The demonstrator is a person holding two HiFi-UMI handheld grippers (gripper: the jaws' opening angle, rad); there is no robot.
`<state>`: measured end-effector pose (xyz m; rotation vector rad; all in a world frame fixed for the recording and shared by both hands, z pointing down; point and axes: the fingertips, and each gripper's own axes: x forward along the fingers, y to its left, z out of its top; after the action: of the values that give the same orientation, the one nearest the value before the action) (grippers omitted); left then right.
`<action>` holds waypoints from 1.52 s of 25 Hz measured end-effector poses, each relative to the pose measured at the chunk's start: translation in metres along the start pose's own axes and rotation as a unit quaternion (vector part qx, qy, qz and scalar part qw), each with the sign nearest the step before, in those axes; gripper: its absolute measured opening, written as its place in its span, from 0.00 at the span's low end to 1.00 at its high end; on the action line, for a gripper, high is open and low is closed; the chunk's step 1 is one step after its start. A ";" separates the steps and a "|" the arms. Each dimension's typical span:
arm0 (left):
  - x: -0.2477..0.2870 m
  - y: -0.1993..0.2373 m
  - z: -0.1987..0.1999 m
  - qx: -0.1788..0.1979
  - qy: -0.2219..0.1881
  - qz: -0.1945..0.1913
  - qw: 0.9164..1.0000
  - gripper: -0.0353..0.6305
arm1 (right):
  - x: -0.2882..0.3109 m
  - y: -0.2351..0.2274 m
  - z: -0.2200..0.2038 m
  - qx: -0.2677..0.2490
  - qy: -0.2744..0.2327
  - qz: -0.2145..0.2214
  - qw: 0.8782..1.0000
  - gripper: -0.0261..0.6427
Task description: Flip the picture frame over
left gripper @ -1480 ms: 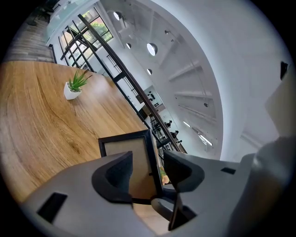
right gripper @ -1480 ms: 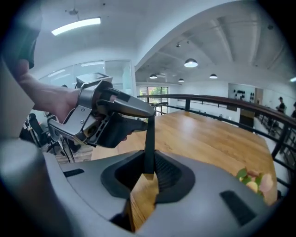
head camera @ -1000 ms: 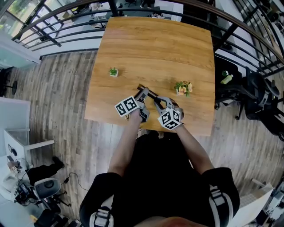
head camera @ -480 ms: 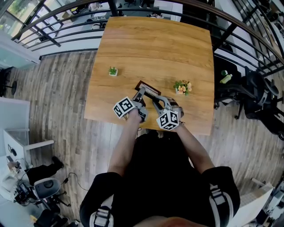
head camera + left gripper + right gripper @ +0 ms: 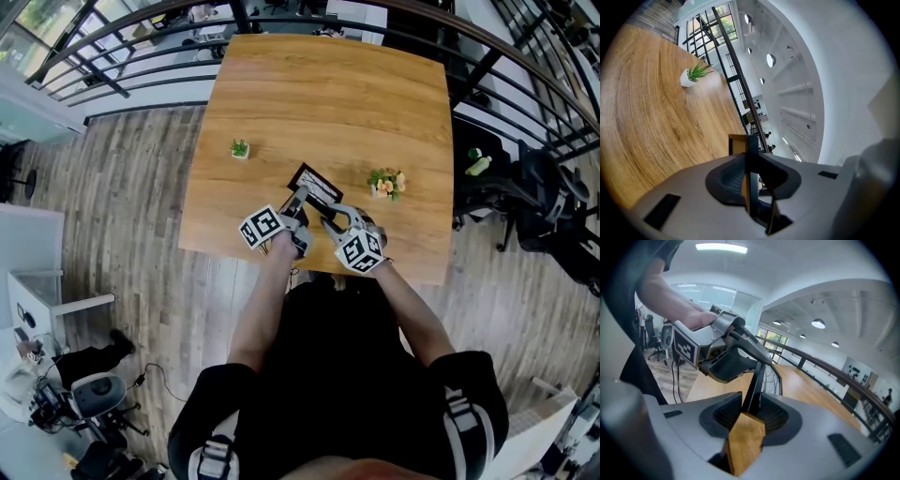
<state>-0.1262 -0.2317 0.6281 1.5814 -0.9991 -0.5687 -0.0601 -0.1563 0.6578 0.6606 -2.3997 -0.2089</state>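
Note:
The picture frame (image 5: 314, 180), dark with a thin wood edge, stands tilted up on the wooden table (image 5: 328, 94) near its front edge. Both grippers reach it from below. My left gripper (image 5: 300, 199) is closing on it; in the left gripper view the frame (image 5: 751, 150) runs edge-on between the pads of that gripper (image 5: 751, 187). My right gripper (image 5: 328, 215) is opening. In the right gripper view the frame (image 5: 754, 380) leans between the jaws of this gripper (image 5: 751, 414), a wooden part (image 5: 745, 446) lying low in the gap. The left gripper (image 5: 726, 357) grips the frame's top there.
A small green plant in a white pot (image 5: 240, 151) (image 5: 689, 77) stands to the left on the table. A pot of orange flowers (image 5: 385, 185) stands just right of the frame. A dark railing (image 5: 525, 84) runs behind, and an office chair (image 5: 544, 202) is off the right side.
The frame has tipped up from a thin low line to a steeper stand that shows more of its dark face. The left gripper's jaws have come in around it. Both hands stayed put.

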 end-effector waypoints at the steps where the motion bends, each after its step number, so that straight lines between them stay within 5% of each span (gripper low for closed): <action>1: 0.000 0.000 -0.001 0.004 0.002 0.000 1.000 0.20 | -0.001 0.002 -0.001 0.017 -0.006 0.011 1.000 0.24; 5: -0.003 0.000 0.000 0.017 0.005 -0.001 1.000 0.20 | -0.008 0.002 0.002 0.082 -0.034 0.041 0.995 0.28; 13: -0.007 -0.011 0.004 0.035 -0.001 -0.039 0.999 0.20 | -0.023 -0.027 -0.005 0.235 -0.094 0.052 0.966 0.32; 23: -0.013 -0.018 0.004 0.055 0.010 -0.049 0.997 0.20 | -0.030 -0.033 -0.006 0.313 -0.144 0.082 0.935 0.34; 28: -0.020 -0.020 -0.002 0.068 0.016 -0.050 0.996 0.20 | -0.028 -0.053 -0.022 0.345 -0.133 0.056 0.928 0.32; 34: -0.027 -0.028 -0.017 0.085 0.047 -0.067 0.993 0.20 | -0.021 -0.057 -0.039 0.390 -0.124 0.075 0.909 0.35; 38: -0.031 -0.039 -0.029 0.037 0.074 -0.089 0.993 0.20 | -0.024 -0.059 -0.042 0.427 -0.132 0.094 0.890 0.37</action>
<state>-0.1078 -0.1887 0.5940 1.7630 -0.7803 -0.5327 0.0060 -0.1940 0.6601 0.7923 -2.7526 0.9530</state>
